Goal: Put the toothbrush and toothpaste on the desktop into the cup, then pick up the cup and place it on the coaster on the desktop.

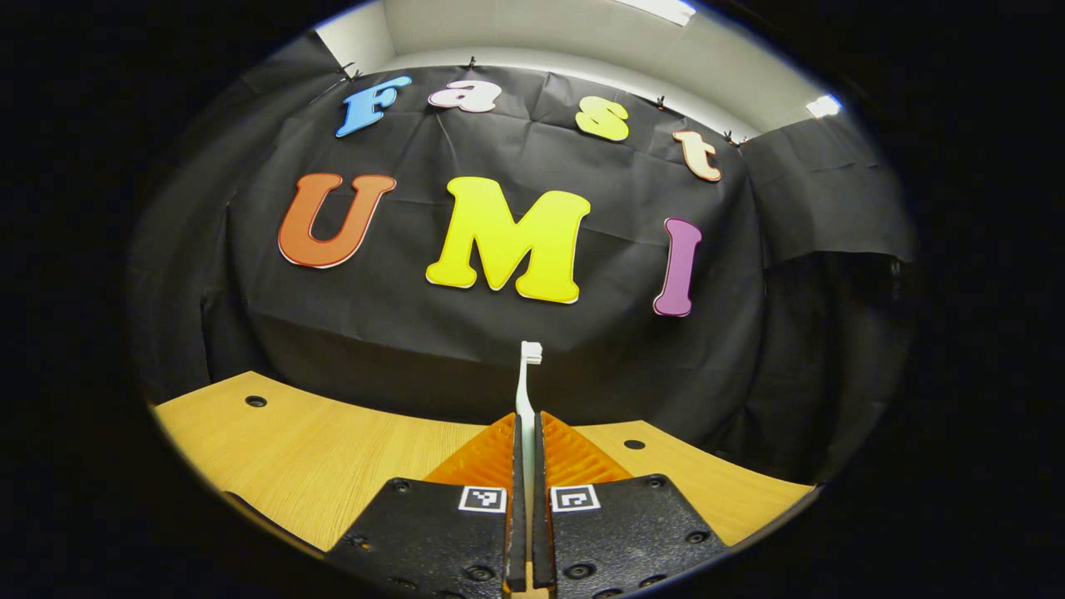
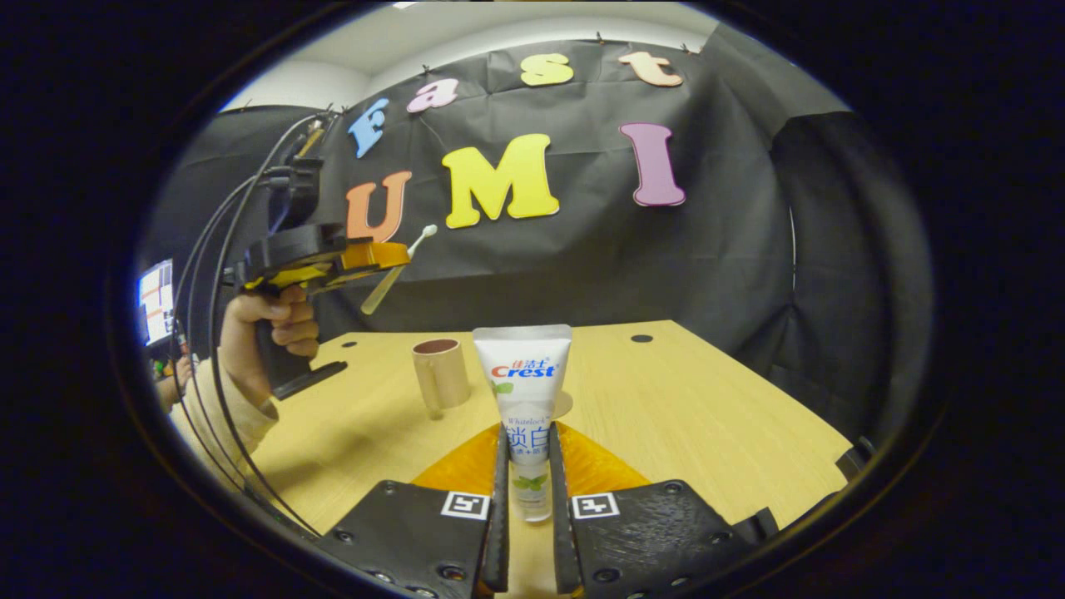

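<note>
Gripping the toothbrush (image 1: 527, 391), the left gripper (image 1: 527, 466) has both fingers pressed on its handle; bristle head sticks up past the fingertips, in the air above the table (image 1: 316, 449), against the black cloth wall. Table's far edge runs across below it, with two small holes in the top near that edge.

Right gripper view: right gripper (image 2: 528, 482) is clamped on the toothpaste (image 2: 524, 399), both fingers on the tube's lower half, flat crimped end pointing up and away. Cup (image 2: 441, 374) stands upright on the table (image 2: 707, 416), toward the far left part, open top up. Coaster (image 2: 564, 405) lies flat just right of the tube, mostly hidden behind it, apart from the cup. Left gripper (image 2: 391, 258) is up in the air over the table's left edge, a hand (image 2: 274, 320) on its grip, cables trailing down. Toothbrush (image 2: 399, 266) tilted in its fingers, head up and to the right, above and left of the cup.
</note>
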Demonstrator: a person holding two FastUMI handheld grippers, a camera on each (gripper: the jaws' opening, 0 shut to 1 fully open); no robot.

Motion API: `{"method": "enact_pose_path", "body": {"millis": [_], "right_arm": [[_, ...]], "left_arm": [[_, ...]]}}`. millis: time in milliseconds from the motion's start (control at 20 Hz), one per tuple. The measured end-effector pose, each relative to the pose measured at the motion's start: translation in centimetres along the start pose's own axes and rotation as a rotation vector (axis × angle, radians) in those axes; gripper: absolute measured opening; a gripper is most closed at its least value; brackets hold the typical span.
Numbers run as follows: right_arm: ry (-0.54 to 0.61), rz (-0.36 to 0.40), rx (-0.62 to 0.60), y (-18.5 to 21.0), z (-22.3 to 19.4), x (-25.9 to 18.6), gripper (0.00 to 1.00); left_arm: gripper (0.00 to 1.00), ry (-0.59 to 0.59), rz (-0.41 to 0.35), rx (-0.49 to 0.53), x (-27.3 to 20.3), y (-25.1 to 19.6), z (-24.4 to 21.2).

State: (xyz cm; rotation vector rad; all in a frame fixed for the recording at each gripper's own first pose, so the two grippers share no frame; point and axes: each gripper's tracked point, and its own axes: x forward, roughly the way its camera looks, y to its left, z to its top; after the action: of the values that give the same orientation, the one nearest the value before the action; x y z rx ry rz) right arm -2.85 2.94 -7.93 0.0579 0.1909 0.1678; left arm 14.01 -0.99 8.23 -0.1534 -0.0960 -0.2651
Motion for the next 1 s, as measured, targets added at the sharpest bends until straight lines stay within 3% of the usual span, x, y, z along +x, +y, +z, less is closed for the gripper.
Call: {"method": "enact_pose_path", "body": {"millis": [200,650,1000], "right_arm": [[0.000,0.007,0.005,-0.2,-0.2,-0.1,0.21],[0.007,0.020,0.018,-0.4,-0.6,0.0,0.21],[0.013,0.018,0.023,-0.7,-0.7,0.2,0.21]], "left_arm": [[0.05,0.030,-0.033,-0.005,3.2,-0.1,-2.3],[0.06,0.095,0.009,-0.015,5.1,1.2,-5.6],[0.08,0.077,0.033,0.031,5.6,1.8,-5.3]]}}
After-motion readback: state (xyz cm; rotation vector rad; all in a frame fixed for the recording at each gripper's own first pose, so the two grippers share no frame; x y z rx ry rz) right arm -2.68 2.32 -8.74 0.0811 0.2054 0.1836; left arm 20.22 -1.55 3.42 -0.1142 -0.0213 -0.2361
